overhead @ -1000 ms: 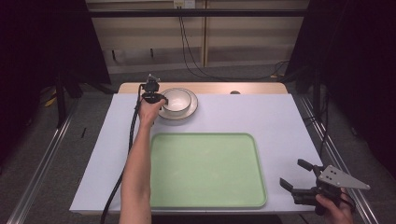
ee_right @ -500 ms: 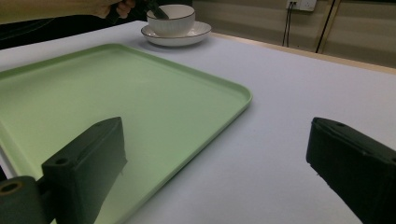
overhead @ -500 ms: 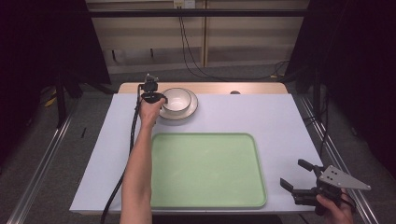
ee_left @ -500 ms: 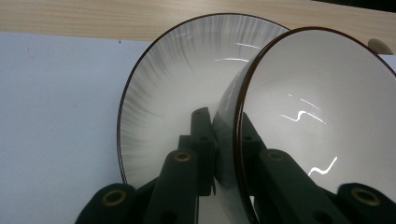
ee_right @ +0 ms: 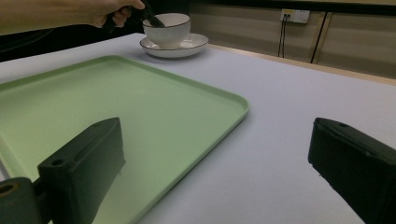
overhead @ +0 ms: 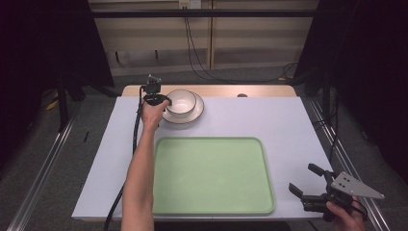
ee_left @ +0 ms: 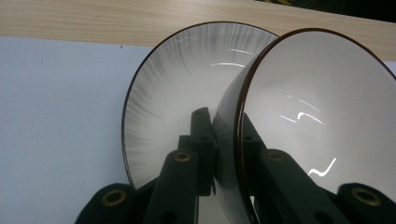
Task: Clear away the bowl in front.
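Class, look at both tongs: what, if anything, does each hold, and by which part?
The left tongs are shut on the bowl, pinching its rim wall, one jaw inside and one outside. The right tongs stand open, holding nothing.

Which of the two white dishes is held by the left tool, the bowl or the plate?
The bowl: the left tool is clamped over its dark rim, one jaw inside, one outside. The plate lies flat underneath.

Glossy glazed ceramic bowl (ee_left: 317, 121) and plate (ee_left: 177, 107); smooth, apparently plastic green tray (overhead: 211, 175); matt black gripper jaws; wood-grain table edge (ee_left: 116, 21).
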`<state>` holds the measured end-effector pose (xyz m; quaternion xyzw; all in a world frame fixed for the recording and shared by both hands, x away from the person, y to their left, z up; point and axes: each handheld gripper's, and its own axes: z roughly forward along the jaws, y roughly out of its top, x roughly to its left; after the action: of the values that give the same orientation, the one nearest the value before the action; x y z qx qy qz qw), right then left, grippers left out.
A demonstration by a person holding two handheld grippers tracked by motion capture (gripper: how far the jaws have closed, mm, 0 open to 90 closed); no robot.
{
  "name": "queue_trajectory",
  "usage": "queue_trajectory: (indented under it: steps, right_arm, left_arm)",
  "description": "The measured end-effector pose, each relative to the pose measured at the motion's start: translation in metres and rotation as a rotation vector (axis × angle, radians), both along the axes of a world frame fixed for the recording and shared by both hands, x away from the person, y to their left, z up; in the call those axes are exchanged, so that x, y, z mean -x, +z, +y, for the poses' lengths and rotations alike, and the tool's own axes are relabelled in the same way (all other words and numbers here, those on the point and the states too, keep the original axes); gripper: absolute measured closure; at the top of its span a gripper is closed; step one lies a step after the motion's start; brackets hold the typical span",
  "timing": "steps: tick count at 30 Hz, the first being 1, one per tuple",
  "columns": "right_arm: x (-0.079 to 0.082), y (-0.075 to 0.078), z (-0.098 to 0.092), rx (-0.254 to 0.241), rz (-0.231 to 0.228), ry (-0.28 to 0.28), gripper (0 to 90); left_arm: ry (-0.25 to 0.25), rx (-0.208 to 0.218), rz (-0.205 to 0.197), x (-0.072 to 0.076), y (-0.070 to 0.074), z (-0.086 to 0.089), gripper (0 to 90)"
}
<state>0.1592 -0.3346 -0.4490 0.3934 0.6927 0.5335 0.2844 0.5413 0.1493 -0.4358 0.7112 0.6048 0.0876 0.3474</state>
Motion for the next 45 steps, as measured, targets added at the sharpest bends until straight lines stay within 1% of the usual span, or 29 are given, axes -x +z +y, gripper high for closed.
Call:
queue_trajectory:
  steps: [3,4,5,6,7,10,11,12,14,18,19,20,22,23,26,27,28,29,33,34,35,36,37,38,39,40,41,44,45]
  right_arm:
    - [0.001,0.000,0.000,-0.004,0.000,-0.006,3.1]
    - [0.000,0.000,0.000,-0.004,-0.005,-0.004,3.1]
    - [0.001,0.000,0.000,-0.003,-0.008,-0.004,3.1]
    - [0.001,0.000,0.000,-0.005,-0.015,-0.015,3.2]
    - [0.000,0.000,0.000,-0.004,-0.024,-0.015,3.1]
    - [0.001,-0.001,0.000,-0.004,-0.025,-0.018,3.2]
    - [0.001,-0.001,0.000,-0.006,-0.024,-0.017,3.2]
    - [0.001,0.000,0.000,-0.012,-0.022,-0.021,3.2]
    - [0.001,-0.001,0.000,-0.002,-0.030,-0.017,3.2]
    - [0.000,-0.001,0.000,0.007,-0.028,-0.011,3.1]
    - [0.000,-0.001,0.000,0.009,-0.021,0.002,3.2]
    - [0.000,-0.001,0.000,0.010,-0.021,0.001,3.1]
    - [-0.001,-0.002,0.000,0.012,-0.022,-0.001,3.2]
    - [-0.001,-0.002,0.000,0.012,-0.020,0.000,3.1]
    - [-0.001,-0.002,0.001,0.012,-0.024,0.005,3.1]
    - [0.000,-0.002,0.001,0.012,-0.023,0.006,3.1]
    - [0.000,-0.002,0.001,0.010,-0.023,0.001,3.1]
    - [0.000,-0.001,0.000,0.012,-0.022,0.004,3.1]
    - [0.000,-0.001,0.002,0.012,-0.019,0.003,3.1]
    - [0.000,-0.001,0.002,0.012,-0.019,0.005,3.1]
    - [0.000,-0.001,0.002,0.010,-0.020,0.005,3.1]
    - [0.000,-0.001,0.002,0.012,-0.020,0.006,3.1]
    - [-0.001,-0.002,0.002,0.013,-0.022,0.006,3.1]
    - [-0.001,-0.002,0.002,0.014,-0.023,0.005,3.1]
    - [0.000,-0.001,0.002,0.011,-0.021,0.008,3.1]
    - [0.000,-0.001,0.002,0.011,-0.019,0.008,3.1]
    - [0.000,-0.001,0.002,0.012,-0.020,0.012,3.1]
    - [0.000,-0.001,0.002,0.015,-0.022,0.010,3.1]
    - [0.000,-0.001,0.002,0.018,-0.022,0.008,3.1]
  left_arm:
    - [-0.001,0.017,0.005,0.002,0.002,0.001,82.4]
    - [-0.002,0.012,-0.002,0.002,0.003,0.002,82.4]
    - [0.001,0.016,-0.003,0.002,0.003,0.001,82.4]
    - [-0.008,0.019,0.003,0.003,0.004,0.002,82.4]
    - [-0.010,0.015,0.002,0.003,0.005,0.002,82.4]
    - [-0.010,0.012,-0.002,0.006,0.009,0.002,82.4]
    - [-0.013,0.023,0.002,0.007,0.010,0.002,82.4]
    - [-0.021,0.022,-0.002,0.008,0.011,0.002,82.4]
    - [-0.021,0.021,-0.007,0.009,0.014,0.002,82.4]
    - [-0.028,0.034,-0.016,0.012,0.019,0.002,82.4]
    - [-0.035,0.025,-0.019,0.012,0.020,0.003,82.4]
    - [-0.040,0.020,-0.017,0.013,0.021,0.003,82.4]
    - [-0.037,0.032,-0.021,0.014,0.022,0.003,82.4]
    - [-0.052,0.028,-0.017,0.015,0.024,0.005,82.4]
    - [-0.056,0.027,-0.027,0.018,0.028,0.005,82.4]
    - [-0.056,0.038,-0.028,0.019,0.029,0.005,82.4]
    - [-0.065,0.040,-0.028,0.019,0.031,0.006,82.4]
    - [-0.062,0.039,-0.036,0.020,0.032,0.005,82.4]
    - [-0.081,0.032,-0.040,0.024,0.038,0.005,82.4]
    - [-0.076,0.038,-0.045,0.025,0.039,0.004,82.4]
    - [-0.090,0.034,-0.045,0.026,0.040,0.005,82.4]
    - [-0.090,0.038,-0.046,0.027,0.042,0.005,82.4]
    - [-0.093,0.042,-0.051,0.028,0.043,0.004,82.4]
    - [-0.095,0.036,-0.059,0.028,0.044,0.004,82.4]
    - [-0.098,0.029,-0.058,0.029,0.046,0.004,82.4]
    - [-0.098,0.035,-0.052,0.030,0.046,0.004,82.4]
    - [-0.112,0.033,-0.055,0.031,0.048,0.004,82.4]
    - [-0.119,0.045,-0.061,0.034,0.051,0.001,82.4]
    - [-0.143,0.040,-0.063,0.035,0.052,0.001,82.4]
